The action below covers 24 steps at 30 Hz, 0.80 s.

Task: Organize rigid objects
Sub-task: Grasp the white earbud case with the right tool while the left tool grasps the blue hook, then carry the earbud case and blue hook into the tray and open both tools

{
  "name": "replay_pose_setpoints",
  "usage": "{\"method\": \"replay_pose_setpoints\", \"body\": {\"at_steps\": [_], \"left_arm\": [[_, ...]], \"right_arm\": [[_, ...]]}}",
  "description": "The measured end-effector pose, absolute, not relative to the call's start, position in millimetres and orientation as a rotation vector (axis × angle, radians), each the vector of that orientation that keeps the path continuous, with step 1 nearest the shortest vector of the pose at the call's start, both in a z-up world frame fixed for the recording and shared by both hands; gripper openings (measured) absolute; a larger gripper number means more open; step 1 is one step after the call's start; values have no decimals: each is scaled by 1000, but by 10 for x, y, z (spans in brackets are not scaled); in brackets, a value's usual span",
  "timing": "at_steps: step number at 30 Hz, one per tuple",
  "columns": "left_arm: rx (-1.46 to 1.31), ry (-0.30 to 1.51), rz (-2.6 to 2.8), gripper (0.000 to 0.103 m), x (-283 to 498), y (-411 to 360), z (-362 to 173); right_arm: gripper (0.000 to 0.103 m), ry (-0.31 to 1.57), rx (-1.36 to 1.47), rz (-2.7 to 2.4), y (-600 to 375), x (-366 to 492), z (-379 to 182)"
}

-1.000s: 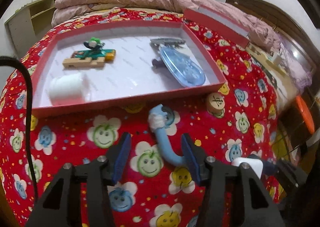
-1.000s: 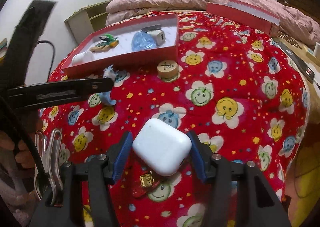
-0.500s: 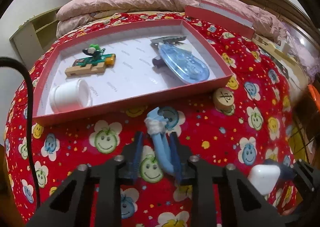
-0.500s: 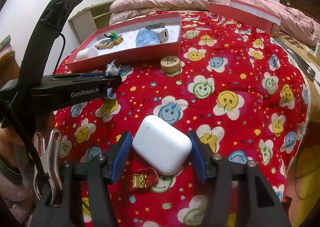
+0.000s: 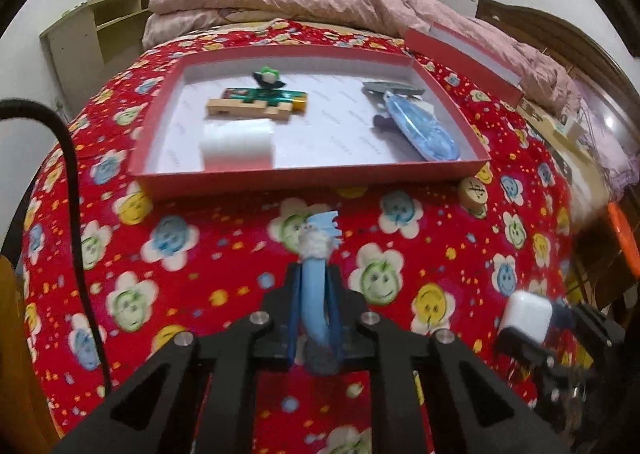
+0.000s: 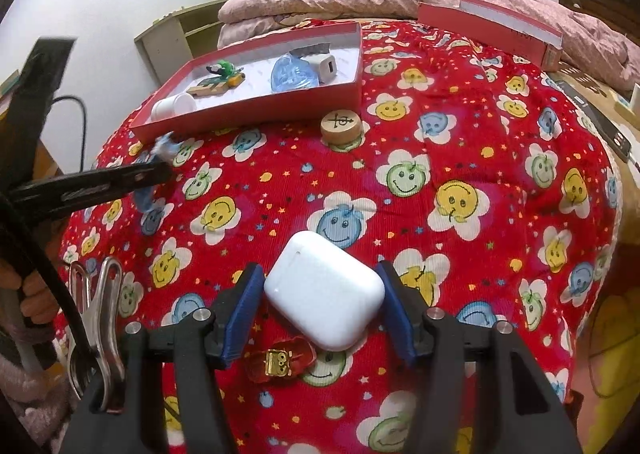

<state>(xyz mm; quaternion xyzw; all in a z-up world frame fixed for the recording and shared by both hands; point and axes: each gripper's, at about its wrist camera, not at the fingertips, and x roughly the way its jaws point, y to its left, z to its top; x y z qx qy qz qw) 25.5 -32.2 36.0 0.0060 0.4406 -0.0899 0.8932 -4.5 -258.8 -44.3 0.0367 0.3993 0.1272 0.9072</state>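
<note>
My left gripper [image 5: 315, 294] is shut on a light blue toy figure [image 5: 316, 254] and holds it above the red smiley bedspread, short of the red tray [image 5: 312, 176]. The tray holds a white cup [image 5: 238, 144], a wooden piece with a green toy [image 5: 256, 100], and a blue oval case [image 5: 420, 130]. My right gripper [image 6: 322, 290] is shut on a white earbud case [image 6: 324, 290], lifted off the bedspread. The case also shows in the left wrist view [image 5: 526, 316]. The left gripper with the blue figure shows in the right wrist view [image 6: 160, 170].
A round wooden chess piece [image 6: 340, 124] lies in front of the tray's right corner. A small red and gold trinket [image 6: 280, 360] lies under my right gripper. A metal clip [image 6: 96, 318] lies at the left. The tray's lid [image 6: 492, 30] rests at the back right by the pink quilt.
My left gripper closed on the blue figure and lifted it off the bedspread toward the tray. My right gripper kept its hold on the earbud case and rose slightly.
</note>
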Motion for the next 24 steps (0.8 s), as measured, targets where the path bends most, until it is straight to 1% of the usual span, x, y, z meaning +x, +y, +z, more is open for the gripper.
{"method": "replay_pose_setpoints", "body": {"at_steps": [4, 15, 24], "left_arm": [[-8, 890, -189, 13, 179, -174, 503], [-11, 799, -205, 13, 45, 80, 1048], [-22, 780, -199, 13, 190, 139, 1207]], "right_arm": [[58, 843, 111, 281, -2638, -6, -380], [58, 779, 92, 350, -2539, 86, 333], [58, 750, 40, 392, -2260, 300, 633]]}}
